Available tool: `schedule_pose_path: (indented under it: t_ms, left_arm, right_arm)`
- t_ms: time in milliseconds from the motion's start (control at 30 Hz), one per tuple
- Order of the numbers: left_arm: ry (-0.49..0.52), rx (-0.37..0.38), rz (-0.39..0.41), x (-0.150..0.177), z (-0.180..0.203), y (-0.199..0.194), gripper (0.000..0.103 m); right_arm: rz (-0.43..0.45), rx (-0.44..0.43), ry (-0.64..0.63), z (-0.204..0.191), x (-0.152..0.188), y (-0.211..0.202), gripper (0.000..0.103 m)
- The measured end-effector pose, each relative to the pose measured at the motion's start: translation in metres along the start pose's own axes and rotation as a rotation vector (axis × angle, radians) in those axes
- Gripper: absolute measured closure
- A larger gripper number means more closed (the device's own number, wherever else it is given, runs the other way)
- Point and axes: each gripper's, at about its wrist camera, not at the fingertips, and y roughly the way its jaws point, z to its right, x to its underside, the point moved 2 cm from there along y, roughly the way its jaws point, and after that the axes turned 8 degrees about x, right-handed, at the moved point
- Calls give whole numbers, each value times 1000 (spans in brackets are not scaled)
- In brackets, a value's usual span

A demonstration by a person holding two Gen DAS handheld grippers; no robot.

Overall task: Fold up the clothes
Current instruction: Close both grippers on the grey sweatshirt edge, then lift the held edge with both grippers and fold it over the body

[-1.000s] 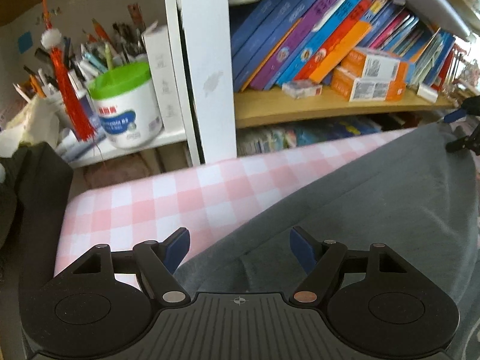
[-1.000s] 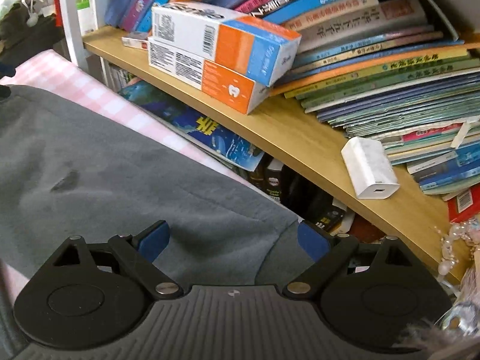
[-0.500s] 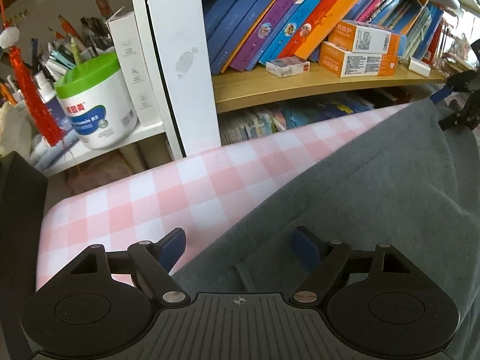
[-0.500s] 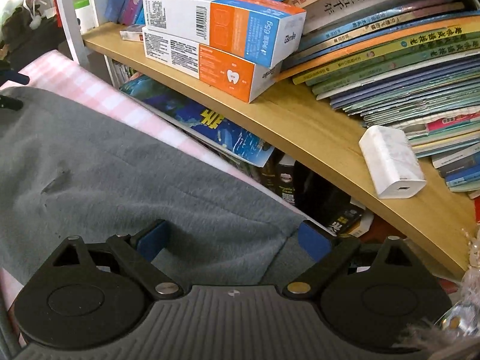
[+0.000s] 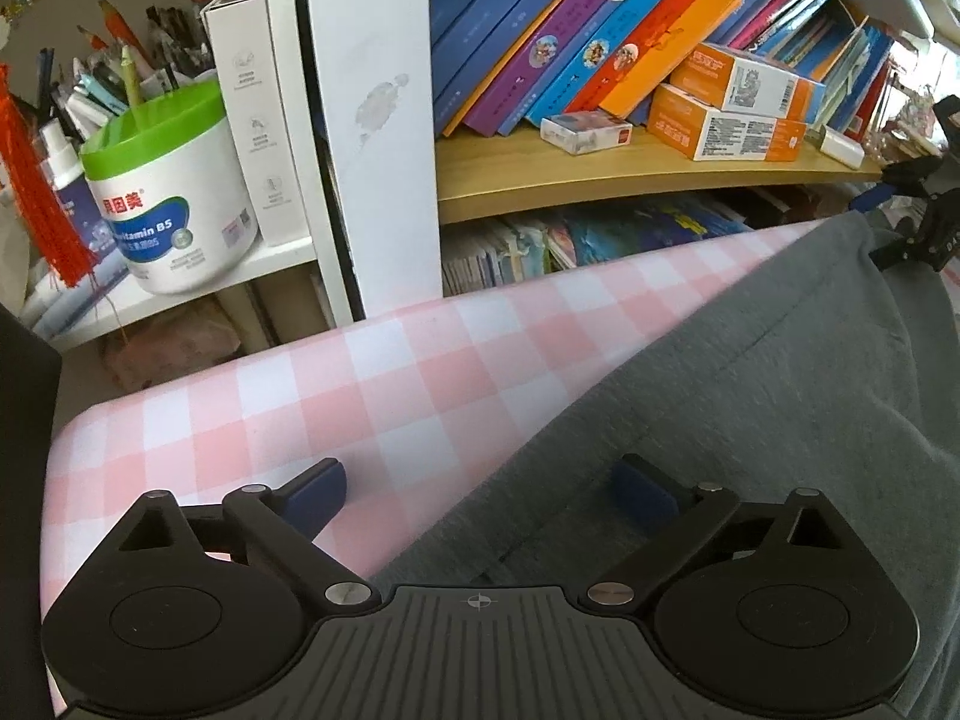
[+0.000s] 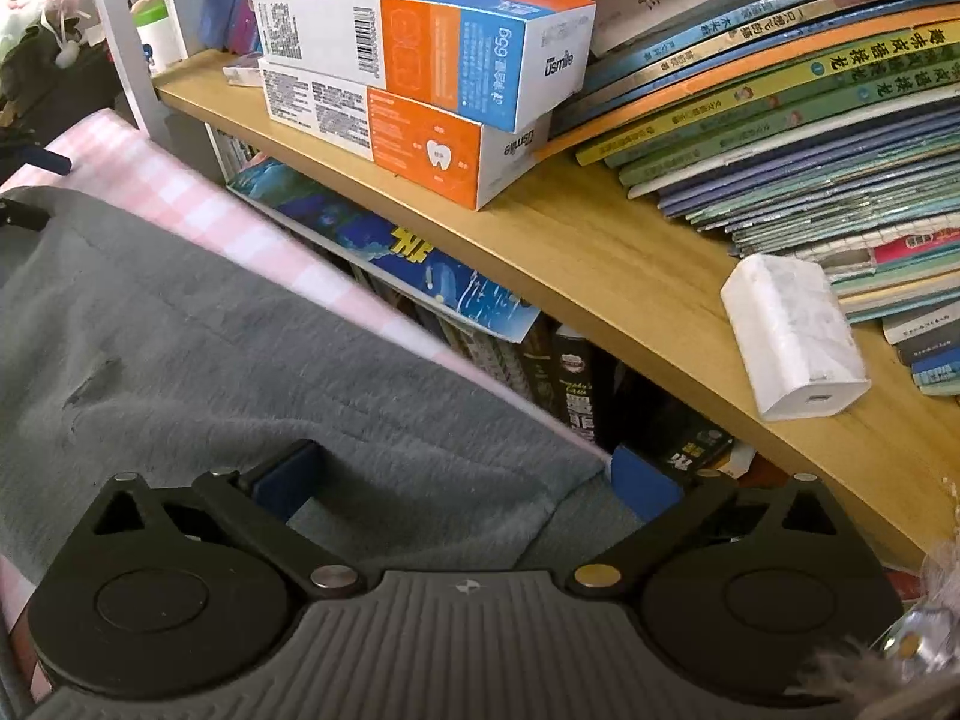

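On pink checked cloth [image 5: 360, 396] | grey garment [image 5: 750, 420] ran lengthwise between grippers | left gripper [image 5: 480, 492] and right gripper [image 6: 468, 480] gaped wide, gripping nothing

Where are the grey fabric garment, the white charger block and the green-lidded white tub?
grey fabric garment [image 5: 780, 420]: left wrist view, middle of the cloth.
white charger block [image 6: 792, 336]: right wrist view, its top face.
green-lidded white tub [image 5: 174, 222]: left wrist view, its labelled side.

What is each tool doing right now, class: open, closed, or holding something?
Left tool: open, astride the edge of the grey garment, holding nothing.
Right tool: open, astride the garment's corner, holding nothing.
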Motion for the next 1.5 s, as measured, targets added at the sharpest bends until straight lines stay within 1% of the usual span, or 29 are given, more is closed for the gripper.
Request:
schedule_pose_path:
  t_ms: [167, 333, 400, 467, 500, 533, 567, 600, 633, 667, 700, 733, 767, 833, 933, 1033, 1200, 1300, 1500]
  left_arm:
    - [12, 12, -7, -1, -1, 1, 3]
    - [11, 17, -17, -2, -1, 2, 6]
    - [12, 22, -21, -2, 0, 1, 9]
    - [23, 35, -26, -3, 3, -1, 21]
    - [31, 47, -33, -3, 6, -2, 25]
    - [38, 59, -40, -4, 8, -4, 36]
    - [46, 72, -47, -5, 11, -5, 47]
    - [53, 86, -56, -6, 14, -5, 53]
    - [60, 100, -65, -6, 16, -6, 63]
    - [65, 108, -76, -6, 19, -7, 70]
    - [69, 116, -87, -6, 21, -8, 73]
    - [74, 118, -99, -6, 23, -9, 77]
    - [80, 119, -109, -6, 25, -10, 84]
    - [107, 113, -127, -4, 31, -13, 89]
    - [158, 92, -135, -1, 43, -21, 91]
    - [178, 71, -83, 1, 53, -39, 92]
    - [196, 50, 7, 5, 69, -71, 92]
    - [216, 33, 52, 11, 84, -88, 92]
    - [220, -59, 132, 29, 117, -120, 92]
  right_arm:
    - [-19, -32, 24, 4, -4, 4, 0]
    - [-34, -37, 28, 2, -7, 4, 0]
    - [-39, -38, 30, 1, -7, 3, 3]
    - [-38, -43, 25, -1, -8, 0, 9]
    - [-39, -48, 21, -2, -8, -1, 14]
    - [-39, -53, 17, -2, -8, -4, 21]
    - [-40, -58, 13, -3, -8, -6, 25]
    - [-42, -63, 10, -4, -9, -8, 35]
    - [-44, -70, 8, -4, -9, -12, 48]
    - [-46, -79, 6, -6, -9, -14, 55]
    - [-48, -85, 2, -8, -8, -17, 70]
    - [-50, -80, -10, -11, -6, -20, 83]
    - [-52, -76, -23, -14, -5, -23, 85]
    - [-56, -66, -48, -21, -1, -29, 87]
    - [-50, -39, -87, -31, 5, -40, 88]
    - [3, 11, -111, -38, 11, -60, 89]
    - [95, 75, -114, -47, 19, -102, 89]
    - [157, 139, -129, -58, 28, -128, 89]
    - [255, 292, -205, -93, 56, -171, 89]
